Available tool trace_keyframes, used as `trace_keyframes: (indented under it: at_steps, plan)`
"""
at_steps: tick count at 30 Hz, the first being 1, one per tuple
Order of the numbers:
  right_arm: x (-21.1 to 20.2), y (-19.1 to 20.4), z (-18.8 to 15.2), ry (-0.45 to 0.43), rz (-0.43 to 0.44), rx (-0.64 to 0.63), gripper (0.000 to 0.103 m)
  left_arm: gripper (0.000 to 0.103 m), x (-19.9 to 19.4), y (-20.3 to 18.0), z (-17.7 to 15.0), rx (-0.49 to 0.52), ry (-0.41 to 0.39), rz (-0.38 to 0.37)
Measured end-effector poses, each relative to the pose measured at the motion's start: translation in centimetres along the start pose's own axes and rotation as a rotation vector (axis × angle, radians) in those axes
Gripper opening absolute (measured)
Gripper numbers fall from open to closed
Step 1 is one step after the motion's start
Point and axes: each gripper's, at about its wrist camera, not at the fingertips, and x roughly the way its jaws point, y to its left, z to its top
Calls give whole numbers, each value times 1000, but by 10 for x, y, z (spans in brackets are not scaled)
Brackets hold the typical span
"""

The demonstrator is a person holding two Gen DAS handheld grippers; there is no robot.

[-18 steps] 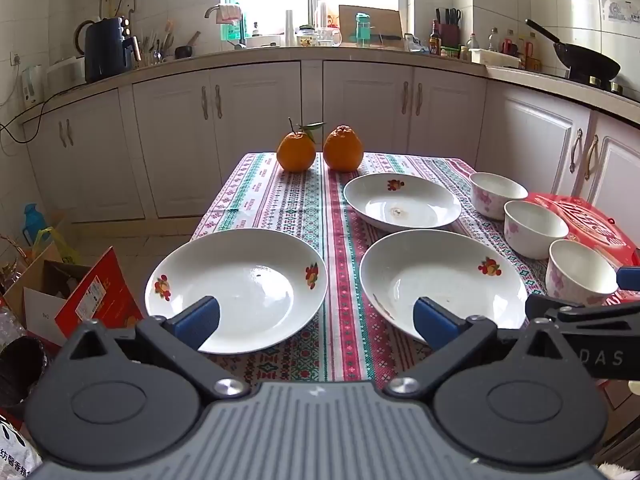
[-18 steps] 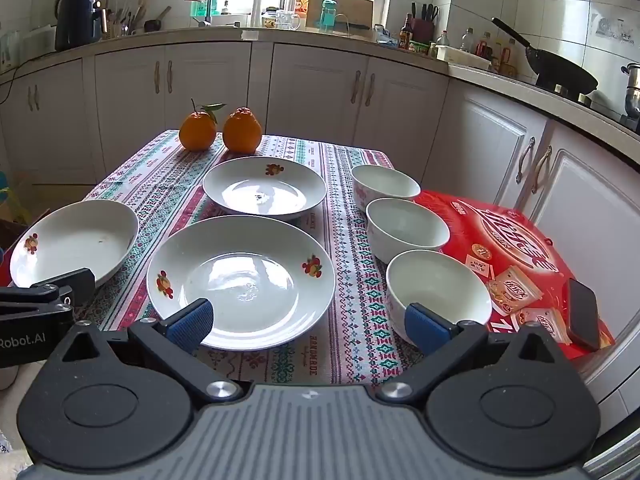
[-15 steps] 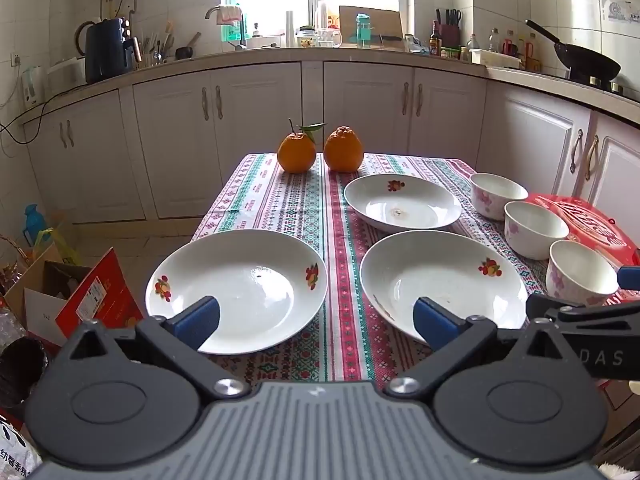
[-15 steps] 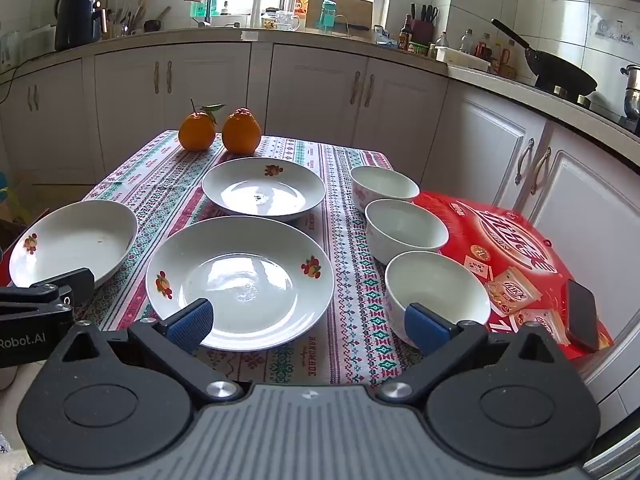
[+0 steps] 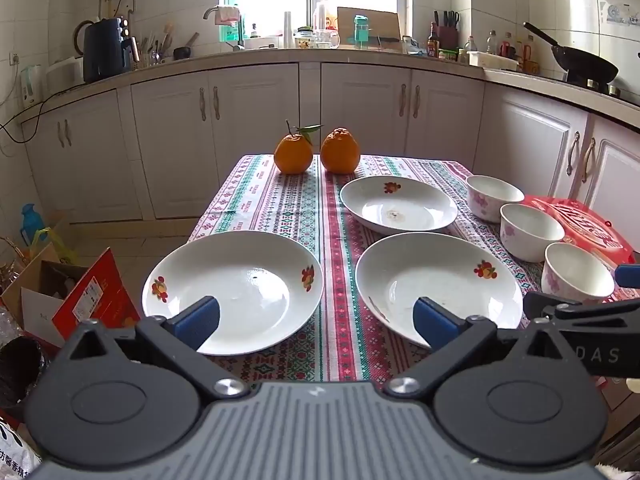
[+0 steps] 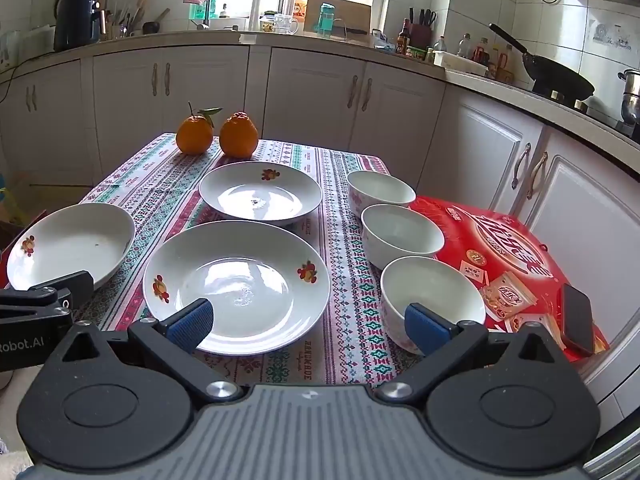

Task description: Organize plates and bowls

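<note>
Overhead daylight from a window falls on a table (image 5: 280,208) covered by a striped, patterned cloth, standing in a kitchen with white cabinets (image 5: 248,128) along the back wall and round to the right. On the counter at the left sits a dark kettle (image 5: 107,49); at the far right a black wok (image 5: 582,65) rests on the stove. Two oranges (image 5: 316,151) stand side by side at the table's far end.

Both tools hang above the near edge, tilted downward. The left gripper (image 5: 316,320) has its blue-padded fingers (image 5: 198,320) spread wide, holding and touching nothing. The right gripper (image 6: 310,322) is likewise spread wide and empty.

Leftmost lies a white plate (image 5: 236,284) with small fruit prints on its rim. Beside it, across a red stripe, lies a second printed plate (image 6: 236,284), and behind that a third plate (image 6: 260,194) with one print, near the oranges. All three lie apart, unstacked. Further right, three white bowls (image 6: 402,234) with pink flowers outside form a row running from far to near, close together, upright and empty. Right of them lies a red box (image 6: 508,240), a dark phone (image 6: 578,318) on its near corner.
</note>
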Motion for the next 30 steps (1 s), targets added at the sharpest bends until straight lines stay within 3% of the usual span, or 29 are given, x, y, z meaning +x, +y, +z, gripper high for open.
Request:
trace_keyframes:
  at_steps: [30]
  plan:
    - [-2, 0, 0, -11, -18, -12, 103, 102, 0, -1, -3, 2, -6, 0]
